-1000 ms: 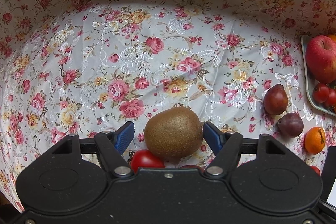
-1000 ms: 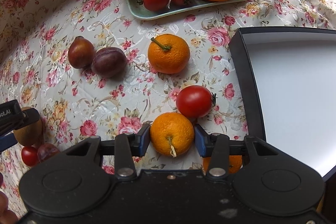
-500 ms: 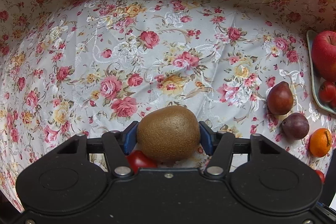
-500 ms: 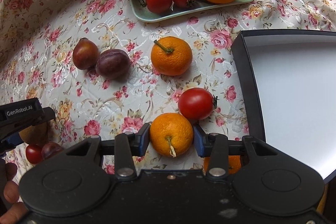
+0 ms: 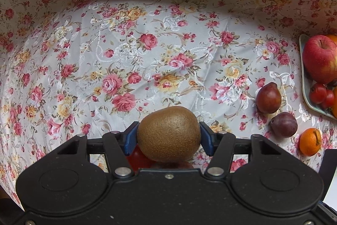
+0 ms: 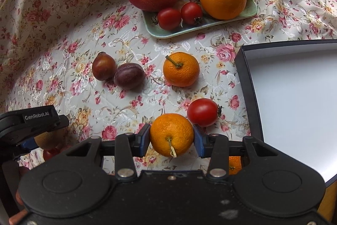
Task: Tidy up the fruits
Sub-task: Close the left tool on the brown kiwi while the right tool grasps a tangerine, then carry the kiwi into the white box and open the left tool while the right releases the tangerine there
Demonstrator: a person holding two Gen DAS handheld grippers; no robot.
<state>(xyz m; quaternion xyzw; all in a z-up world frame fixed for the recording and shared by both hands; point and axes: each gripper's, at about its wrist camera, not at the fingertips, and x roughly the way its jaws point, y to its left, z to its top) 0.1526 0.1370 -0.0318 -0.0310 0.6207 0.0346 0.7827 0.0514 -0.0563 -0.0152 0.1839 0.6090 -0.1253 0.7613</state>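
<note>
My left tongs [image 5: 168, 138] clamp the kiwi [image 5: 168, 134] just above the surface; right tongs [image 6: 171, 137] clamp a mandarin [image 6: 171, 134]. Both are round: either may slip out before reaching the box [image 6: 294, 102].

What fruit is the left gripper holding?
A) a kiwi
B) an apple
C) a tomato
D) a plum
A: the left gripper has its blue pads pressed on both sides of a brown, fuzzy kiwi.
</note>
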